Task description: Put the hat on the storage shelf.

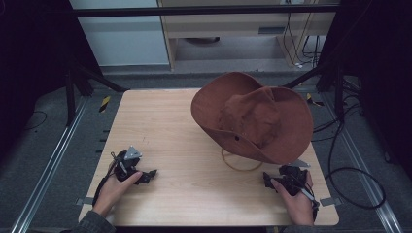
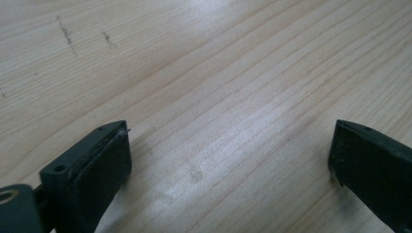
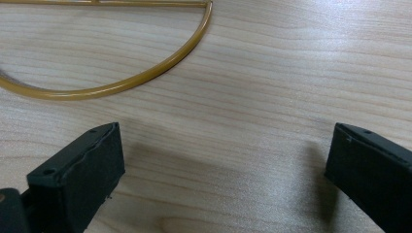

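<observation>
Jaws wide apart on both sides, nothing between them but bare wood! We've got the left gripper (image 1: pixel 145 175) parked at seven o'clock on the table (image 1: pixel 160 131), the right gripper (image 1: pixel 272 180) at five, both low, probably just at rest. Up at two o'clock sits the hat (image 1: pixel 252 116), tilted on a yellow wire stand (image 1: pixel 239 166), which keeps its brim off the wood, handy for a grab. We see the stand's ring (image 3: pixel 145 80) just ahead of our right jaws.
</observation>
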Available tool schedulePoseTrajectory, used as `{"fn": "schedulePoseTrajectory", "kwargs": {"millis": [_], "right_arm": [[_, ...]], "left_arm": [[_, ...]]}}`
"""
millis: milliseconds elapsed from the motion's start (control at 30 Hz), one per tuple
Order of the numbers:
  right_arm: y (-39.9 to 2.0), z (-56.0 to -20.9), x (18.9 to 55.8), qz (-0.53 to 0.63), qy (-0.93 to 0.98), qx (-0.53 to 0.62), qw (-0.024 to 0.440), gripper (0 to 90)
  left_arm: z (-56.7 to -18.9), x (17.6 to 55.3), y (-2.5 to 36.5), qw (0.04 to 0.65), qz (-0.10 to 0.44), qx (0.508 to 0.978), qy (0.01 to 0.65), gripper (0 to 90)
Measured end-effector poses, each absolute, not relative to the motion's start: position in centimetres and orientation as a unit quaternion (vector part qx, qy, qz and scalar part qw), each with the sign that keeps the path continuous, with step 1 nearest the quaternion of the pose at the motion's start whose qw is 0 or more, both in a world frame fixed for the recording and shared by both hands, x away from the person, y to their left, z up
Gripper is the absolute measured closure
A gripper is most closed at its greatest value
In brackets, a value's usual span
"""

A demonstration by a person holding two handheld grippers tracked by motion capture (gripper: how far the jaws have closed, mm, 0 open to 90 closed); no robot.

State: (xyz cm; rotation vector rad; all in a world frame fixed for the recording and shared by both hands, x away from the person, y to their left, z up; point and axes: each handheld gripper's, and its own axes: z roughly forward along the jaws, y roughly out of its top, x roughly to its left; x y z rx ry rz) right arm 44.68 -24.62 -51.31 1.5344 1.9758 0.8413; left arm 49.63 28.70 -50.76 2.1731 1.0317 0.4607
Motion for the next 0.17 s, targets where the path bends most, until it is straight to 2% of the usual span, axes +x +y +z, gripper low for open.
{"fn": "schedulePoseTrajectory", "kwargs": {"millis": [167], "right_arm": [[-24.61,-51.31,44.68,0.309,0.725,0.563,0.248,0.5]], "left_arm": [[-50.82,49.64,28.72,0.341,0.178,0.833,0.397,0.0]]}}
